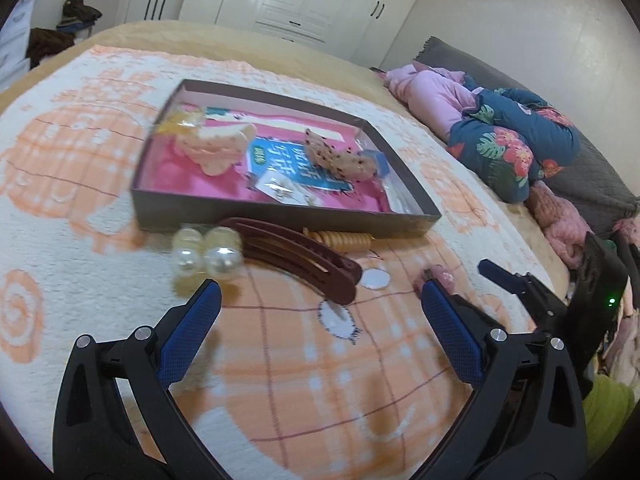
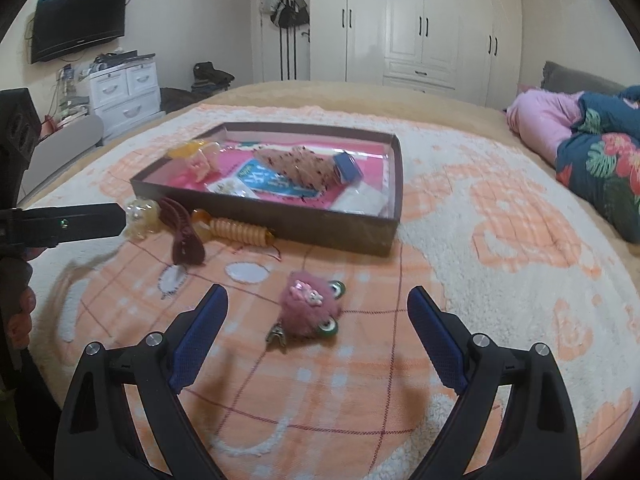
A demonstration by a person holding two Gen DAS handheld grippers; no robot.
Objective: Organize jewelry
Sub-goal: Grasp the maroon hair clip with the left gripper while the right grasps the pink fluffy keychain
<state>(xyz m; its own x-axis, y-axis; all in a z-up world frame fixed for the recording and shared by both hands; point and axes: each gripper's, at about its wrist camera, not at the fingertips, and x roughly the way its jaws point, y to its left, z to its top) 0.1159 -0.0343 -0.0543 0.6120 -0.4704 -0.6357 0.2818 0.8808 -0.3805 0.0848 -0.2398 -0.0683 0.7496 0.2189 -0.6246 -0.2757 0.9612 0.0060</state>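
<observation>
A shallow dark box (image 1: 280,216) (image 2: 320,232) with a pink lining lies on the blanket and holds hair clips and small packets. In front of it lie a pearl hair piece (image 1: 206,254) (image 2: 140,214), a maroon hair clip (image 1: 304,260) (image 2: 182,236) and a golden ribbed clip (image 1: 344,240) (image 2: 240,232). A fluffy pink clip (image 2: 308,308) (image 1: 442,274) lies apart, nearer me. My left gripper (image 1: 320,300) is open just short of the maroon clip. My right gripper (image 2: 318,304) is open, its fingers on either side of the fluffy clip.
The orange and white blanket (image 2: 500,240) covers the bed. A floral quilt (image 1: 512,140) (image 2: 600,168) and pink bedding (image 1: 432,96) are heaped at the right. White wardrobes (image 2: 420,20) stand behind, and a drawer unit (image 2: 124,92) and TV (image 2: 78,20) are at the left.
</observation>
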